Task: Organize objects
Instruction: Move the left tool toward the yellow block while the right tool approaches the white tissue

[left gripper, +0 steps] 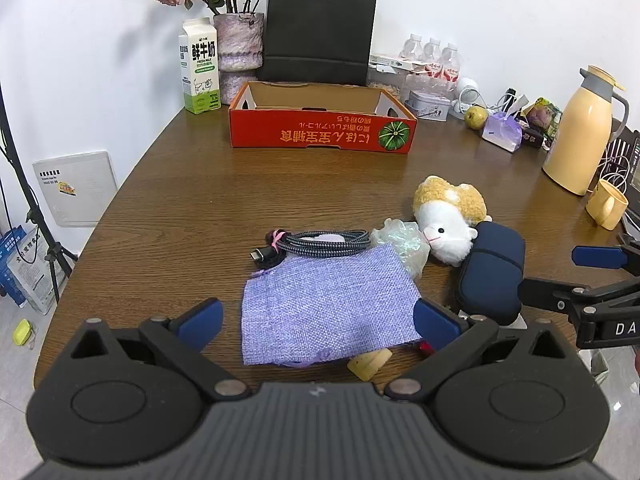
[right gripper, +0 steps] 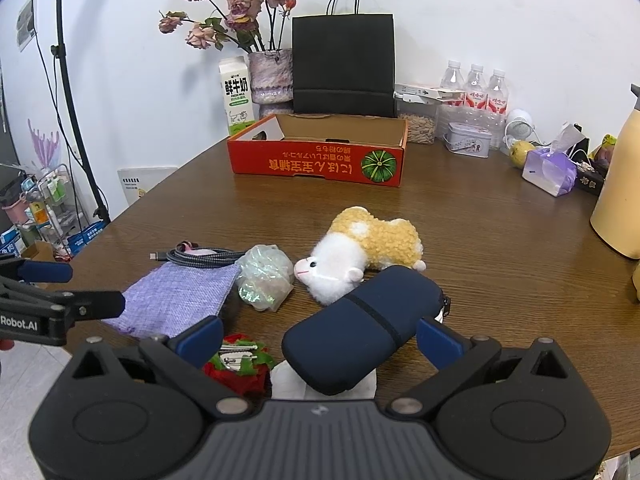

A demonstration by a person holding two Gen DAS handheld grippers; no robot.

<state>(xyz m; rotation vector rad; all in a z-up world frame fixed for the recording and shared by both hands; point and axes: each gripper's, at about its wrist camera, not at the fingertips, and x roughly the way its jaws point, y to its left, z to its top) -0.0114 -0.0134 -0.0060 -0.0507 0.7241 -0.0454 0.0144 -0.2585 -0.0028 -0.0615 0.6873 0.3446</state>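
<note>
A purple woven pouch (left gripper: 326,312) lies at the near table edge, under my open left gripper (left gripper: 318,320), whose blue pads hover apart on either side of it. Behind it lie a coiled braided cable (left gripper: 316,243), a crumpled clear bag (left gripper: 402,242), a plush sheep (left gripper: 448,216) and a navy soft case (left gripper: 490,272). My right gripper (right gripper: 320,340) is open above the navy case (right gripper: 360,332), touching nothing. A red and green hair clip (right gripper: 240,364) and white paper (right gripper: 288,384) lie near it. An empty orange cardboard box (left gripper: 320,128) stands further back.
Along the wall stand a milk carton (left gripper: 199,68), a vase of dried roses (left gripper: 239,52), a black paper bag (left gripper: 320,32) and water bottles (left gripper: 432,60). At the right are a tissue pack (right gripper: 550,170), a pear (right gripper: 520,152), a yellow jug (left gripper: 580,132) and a yellow cup (left gripper: 606,204).
</note>
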